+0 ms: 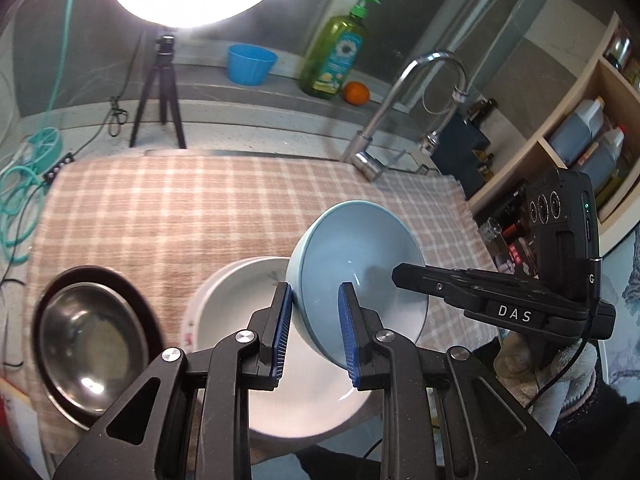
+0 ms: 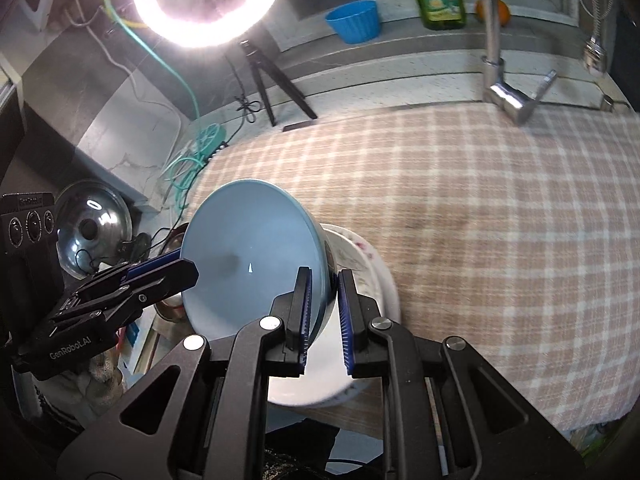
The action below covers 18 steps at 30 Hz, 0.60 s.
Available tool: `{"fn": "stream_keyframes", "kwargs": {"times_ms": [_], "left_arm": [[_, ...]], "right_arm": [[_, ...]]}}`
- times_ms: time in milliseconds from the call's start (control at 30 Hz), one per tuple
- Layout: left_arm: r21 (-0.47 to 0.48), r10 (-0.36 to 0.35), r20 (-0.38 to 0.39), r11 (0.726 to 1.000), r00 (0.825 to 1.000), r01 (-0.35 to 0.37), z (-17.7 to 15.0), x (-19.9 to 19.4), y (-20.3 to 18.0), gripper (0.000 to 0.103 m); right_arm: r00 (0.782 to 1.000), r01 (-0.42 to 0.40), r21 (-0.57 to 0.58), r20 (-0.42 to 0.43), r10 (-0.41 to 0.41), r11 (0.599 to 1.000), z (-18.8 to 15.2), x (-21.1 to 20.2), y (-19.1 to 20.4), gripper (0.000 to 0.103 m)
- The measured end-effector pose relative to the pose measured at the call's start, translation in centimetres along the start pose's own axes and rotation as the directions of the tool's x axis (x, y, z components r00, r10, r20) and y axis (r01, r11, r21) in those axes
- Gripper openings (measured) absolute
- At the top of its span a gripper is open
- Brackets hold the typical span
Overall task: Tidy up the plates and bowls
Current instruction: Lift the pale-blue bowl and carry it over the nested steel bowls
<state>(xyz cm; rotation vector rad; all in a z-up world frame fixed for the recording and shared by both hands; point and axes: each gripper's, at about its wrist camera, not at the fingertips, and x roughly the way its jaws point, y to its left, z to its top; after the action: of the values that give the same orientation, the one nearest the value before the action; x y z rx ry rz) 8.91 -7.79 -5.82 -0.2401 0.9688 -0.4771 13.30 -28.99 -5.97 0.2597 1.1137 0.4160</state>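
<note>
The checked cloth [image 1: 180, 208] covers your worktop. On its near edge sits a white bowl [image 1: 240, 300], with a steel bowl [image 1: 88, 340] to its left. Above the white one you hold the blue bowl [image 1: 360, 264] tilted: your left gripper [image 1: 316, 332] and right gripper [image 2: 324, 316] each clamp its rim from opposite sides.

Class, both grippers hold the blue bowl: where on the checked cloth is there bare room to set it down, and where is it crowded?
Bare: the checked cloth from the faucet down to its near edge. Crowded: the near left, where the white bowl sits beside the steel bowl.
</note>
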Motion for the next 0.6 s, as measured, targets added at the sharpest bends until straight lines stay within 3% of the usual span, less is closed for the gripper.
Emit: {"fn": "stream_keyframes", "kwargs": {"times_ms": [300,600], "left_arm": [[-0.104,0.061,0.052,0.993,0.997,-0.056,-1.1,-3.8,5.2,0.022],[-0.227,0.131,0.082,0.968,0.988,-0.110,-2.6,-6.7,10.5,0.022]], "right_arm": [[0.998,-0.057,-0.102,-0.030,0.054,0.993,1.5,3.1,6.2,0.013],[0.991,-0.114,-0.193,-0.092,0.098,0.975,2.2,7.1,12.0,0.013]]}}
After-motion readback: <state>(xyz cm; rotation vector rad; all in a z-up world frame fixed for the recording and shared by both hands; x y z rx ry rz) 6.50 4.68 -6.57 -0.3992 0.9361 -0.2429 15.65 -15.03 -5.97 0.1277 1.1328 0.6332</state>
